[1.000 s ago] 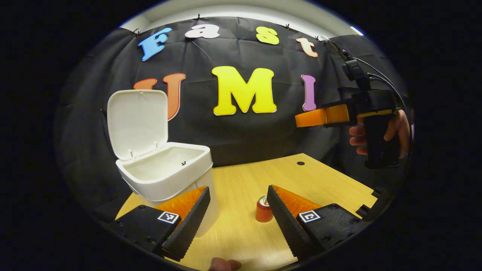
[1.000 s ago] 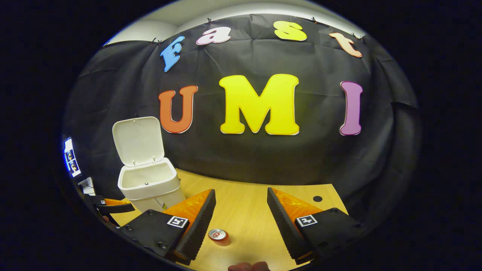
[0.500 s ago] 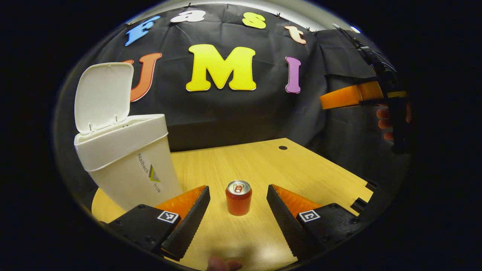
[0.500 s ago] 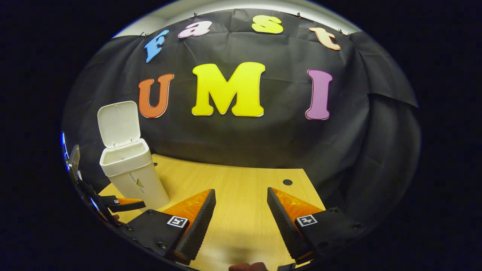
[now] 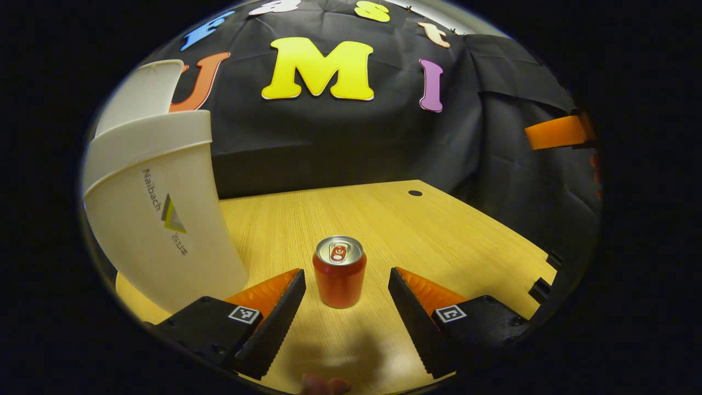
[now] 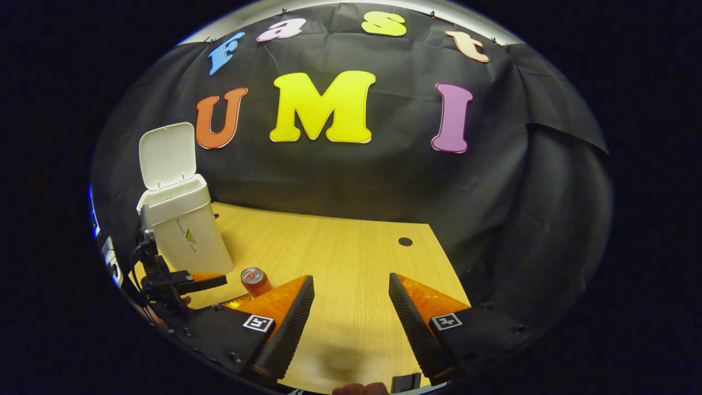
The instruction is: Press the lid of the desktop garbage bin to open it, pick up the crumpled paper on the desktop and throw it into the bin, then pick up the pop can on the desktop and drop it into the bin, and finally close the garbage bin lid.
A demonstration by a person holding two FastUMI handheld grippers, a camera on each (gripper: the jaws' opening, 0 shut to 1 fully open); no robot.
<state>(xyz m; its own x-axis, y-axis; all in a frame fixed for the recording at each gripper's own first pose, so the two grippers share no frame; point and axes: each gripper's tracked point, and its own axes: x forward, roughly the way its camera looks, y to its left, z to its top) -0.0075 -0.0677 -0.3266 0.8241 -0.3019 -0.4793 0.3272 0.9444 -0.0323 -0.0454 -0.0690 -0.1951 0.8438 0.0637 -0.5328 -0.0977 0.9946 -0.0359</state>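
A red pop can (image 5: 339,271) stands upright on the wooden table (image 5: 417,230), right between the tips of my left gripper (image 5: 345,280), whose fingers are open and apart from it. To its left the white bin (image 5: 159,219) stands close, its lid (image 5: 140,93) tilted up. In the right gripper view the bin (image 6: 184,230) shows its raised lid (image 6: 167,156) at the far left, with the can (image 6: 254,281) and the left gripper (image 6: 202,281) beside it. My right gripper (image 6: 351,280) is open over bare table, holding nothing.
The black cloth wall runs behind the table. A small round hole (image 5: 415,193) lies near the table's far edge. A finger of the right gripper (image 5: 554,131) hangs high at the right edge of the left gripper view. Notches mark the table's right edge (image 5: 543,274).
My left gripper has dropped lower and moved in on the can, which now stands between its open fingertips. The right gripper has drawn off to the right and lower.
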